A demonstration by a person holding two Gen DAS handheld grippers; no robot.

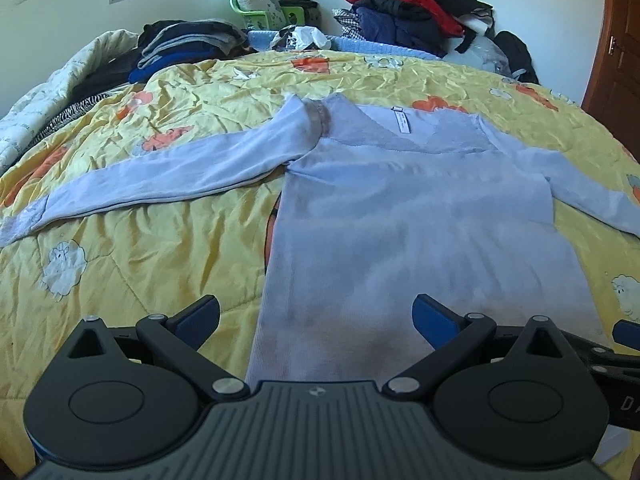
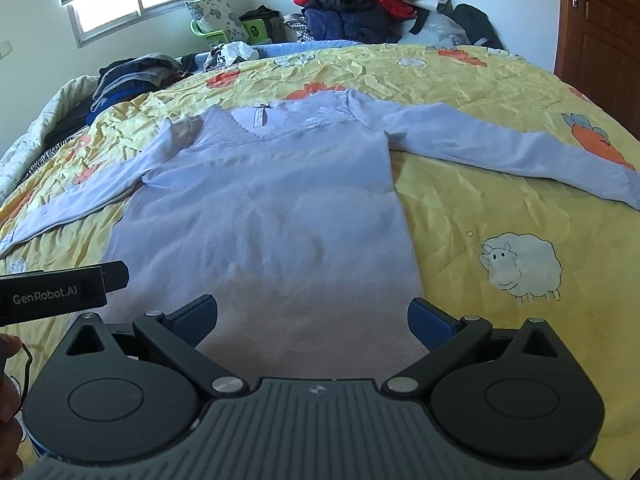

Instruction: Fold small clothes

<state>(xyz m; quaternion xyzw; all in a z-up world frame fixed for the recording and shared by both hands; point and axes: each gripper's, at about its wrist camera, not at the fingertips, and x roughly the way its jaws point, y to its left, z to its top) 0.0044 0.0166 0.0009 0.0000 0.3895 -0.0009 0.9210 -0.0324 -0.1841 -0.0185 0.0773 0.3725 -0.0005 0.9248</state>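
Through my left wrist camera, my left claw [image 1: 316,318] gapes wide with nothing between its blue pads, poised over the hem of a soft, pale-blue knit top [image 1: 392,216] lying flat, sleeves spread, on a crinkled yellow quilt [image 1: 160,240]. Through my right wrist camera, my right claw [image 2: 314,318] is equally wide and empty above the same hem, beside a woolly printed sheep [image 2: 520,264].

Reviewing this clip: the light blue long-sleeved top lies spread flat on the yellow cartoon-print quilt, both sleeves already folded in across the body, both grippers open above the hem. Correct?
Not quite. The light blue long-sleeved top does lie flat on the yellow cartoon-print quilt, with the left gripper and right gripper open, but both sleeves stretch outward, unfolded. The left wrist view shows the left sleeve; the right wrist view shows the right sleeve.
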